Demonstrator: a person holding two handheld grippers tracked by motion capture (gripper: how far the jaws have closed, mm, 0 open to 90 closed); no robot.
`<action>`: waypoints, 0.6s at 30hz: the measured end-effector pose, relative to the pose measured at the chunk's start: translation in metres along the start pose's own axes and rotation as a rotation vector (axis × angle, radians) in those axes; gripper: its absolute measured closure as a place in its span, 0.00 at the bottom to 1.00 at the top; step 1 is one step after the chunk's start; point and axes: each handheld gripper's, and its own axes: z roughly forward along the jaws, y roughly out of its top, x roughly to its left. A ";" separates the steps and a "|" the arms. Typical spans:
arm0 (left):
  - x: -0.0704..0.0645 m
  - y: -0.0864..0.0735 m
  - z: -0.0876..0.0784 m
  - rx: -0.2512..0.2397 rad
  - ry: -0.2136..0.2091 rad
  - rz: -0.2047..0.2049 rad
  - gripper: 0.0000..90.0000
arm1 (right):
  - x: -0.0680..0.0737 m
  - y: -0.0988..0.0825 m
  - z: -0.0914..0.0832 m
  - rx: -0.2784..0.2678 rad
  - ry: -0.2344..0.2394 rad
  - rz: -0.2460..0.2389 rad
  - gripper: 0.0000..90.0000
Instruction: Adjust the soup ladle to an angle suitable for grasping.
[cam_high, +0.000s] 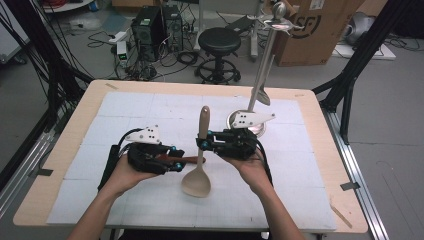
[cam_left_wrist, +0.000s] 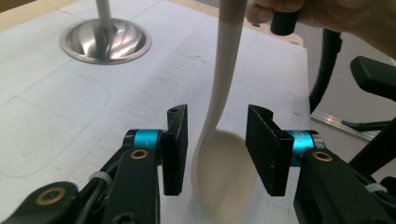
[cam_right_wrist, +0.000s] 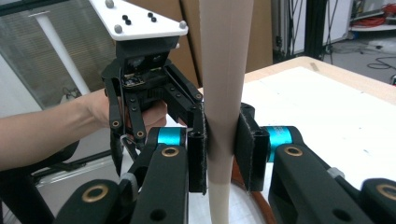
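Observation:
A beige spoon stands nearly upright over the middle of the white mat, bowl down and handle up. My right gripper is shut on the handle; in the right gripper view its pads press both sides of the spoon. My left gripper reaches in from the left, low near the bowl. In the left gripper view its jaws stand apart on either side of the spoon bowl, with a gap on each side, so the gripper is open.
A metal utensil stand with a round base and tall pole rises just behind my right hand; its base is in the left gripper view too. A reddish-brown object lies by the left jaws. A stool and a cardboard box stand beyond the table.

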 end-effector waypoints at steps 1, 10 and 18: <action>0.001 -0.001 -0.001 -0.001 0.004 -0.002 0.63 | -0.001 0.001 -0.001 0.001 -0.002 0.002 0.84; 0.015 -0.014 -0.016 -0.006 0.081 -0.038 0.52 | -0.009 0.005 -0.014 -0.011 -0.024 0.004 0.84; 0.021 -0.025 -0.029 -0.008 0.149 -0.059 0.38 | -0.014 0.009 -0.021 -0.012 -0.041 -0.001 0.84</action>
